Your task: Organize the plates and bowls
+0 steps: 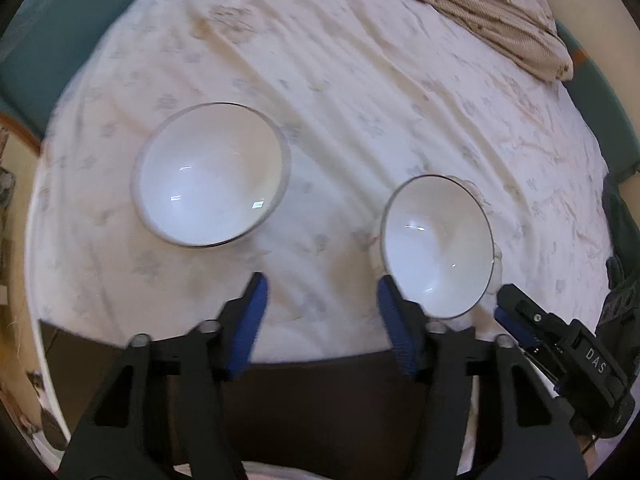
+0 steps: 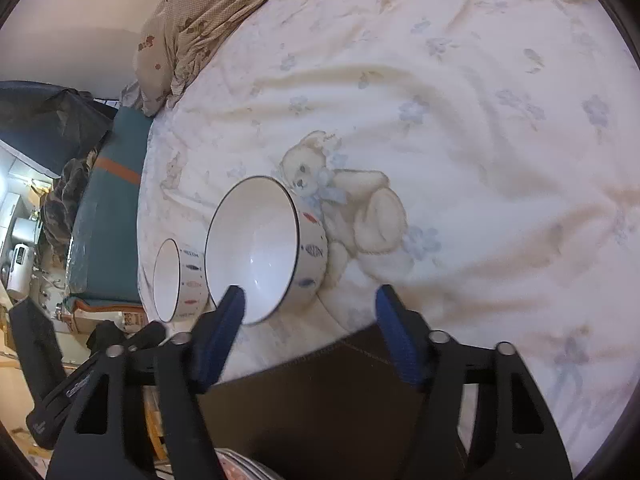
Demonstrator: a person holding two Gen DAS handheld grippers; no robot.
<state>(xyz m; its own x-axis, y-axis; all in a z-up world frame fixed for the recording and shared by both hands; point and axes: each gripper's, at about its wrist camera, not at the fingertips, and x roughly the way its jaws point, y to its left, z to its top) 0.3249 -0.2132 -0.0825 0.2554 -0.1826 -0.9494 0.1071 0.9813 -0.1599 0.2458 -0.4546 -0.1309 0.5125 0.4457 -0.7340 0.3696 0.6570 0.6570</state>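
Note:
Two white bowls with dark rims stand apart on a bed sheet. In the left wrist view one bowl (image 1: 212, 174) is ahead to the left and the other bowl (image 1: 436, 244) is to the right, next to my right finger. My left gripper (image 1: 322, 284) is open and empty, over bare sheet between them. My right gripper (image 1: 502, 314) shows at the lower right of that bowl. In the right wrist view my right gripper (image 2: 310, 294) is open and empty; its left finger overlaps the near bowl (image 2: 264, 250), which has painted marks outside. The other bowl (image 2: 176, 280) lies behind it.
The cream flower-print sheet (image 1: 360, 92) has a printed teddy bear (image 2: 348, 200). A beige patterned quilt (image 2: 200, 20) lies bunched at the far end. A dark brown panel (image 1: 320, 400) sits at the near edge. A teal mattress side (image 2: 108, 216) and room clutter lie beyond the bed.

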